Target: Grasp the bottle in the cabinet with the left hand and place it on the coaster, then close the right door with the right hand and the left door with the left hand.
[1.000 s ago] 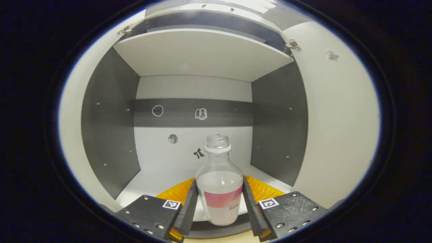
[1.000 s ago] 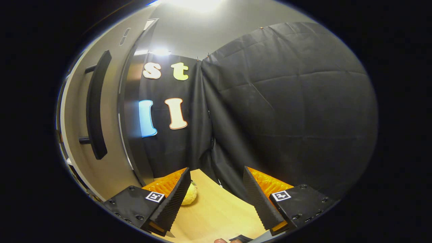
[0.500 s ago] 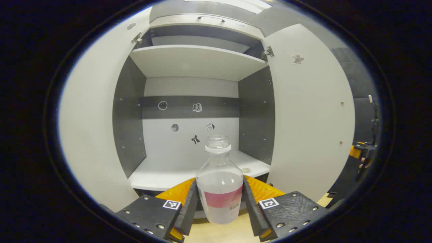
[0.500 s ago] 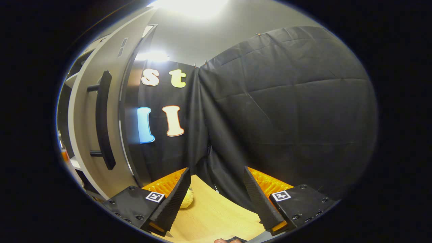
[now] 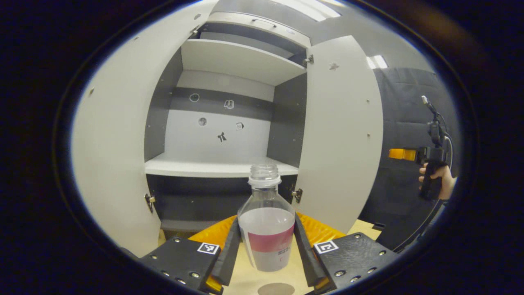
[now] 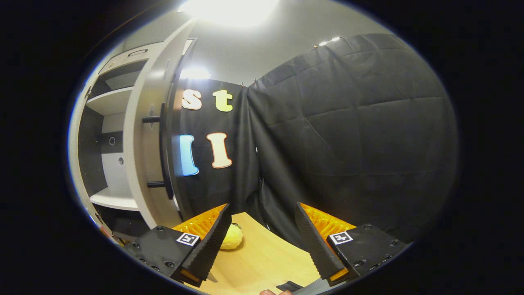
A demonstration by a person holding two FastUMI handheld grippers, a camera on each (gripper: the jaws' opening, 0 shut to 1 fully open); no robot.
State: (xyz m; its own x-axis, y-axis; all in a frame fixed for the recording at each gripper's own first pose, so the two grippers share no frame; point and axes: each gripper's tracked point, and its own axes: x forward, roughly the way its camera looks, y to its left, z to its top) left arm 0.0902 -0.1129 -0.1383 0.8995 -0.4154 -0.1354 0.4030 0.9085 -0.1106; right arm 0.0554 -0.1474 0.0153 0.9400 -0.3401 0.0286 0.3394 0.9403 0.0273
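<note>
Now the left gripper (image 5: 266,241) pinches the bottle (image 5: 266,233) at its belly, both fingers pressed on its sides, and it has drawn back out of the cabinet (image 5: 223,123): a second ago the bottle was inside over the shelf (image 5: 196,168), now it hangs upright and clear of it, above the worktop (image 5: 249,282). A round grey disc, likely the coaster (image 5: 276,289), lies just below the bottle, so I judge the carry is nearly over and lowering comes next. Both doors stand wide: the left door (image 5: 112,143) and the right door (image 5: 342,135), neither yet closed. The right gripper (image 6: 262,241) is spread and holds nothing, waiting beside the right door near its handle (image 6: 163,151); it shows off to the side in the left gripper view too, held in a hand (image 5: 436,176). A yellow lump (image 6: 231,237) lies on the pale wooden worktop, with black cloth walls behind.
</note>
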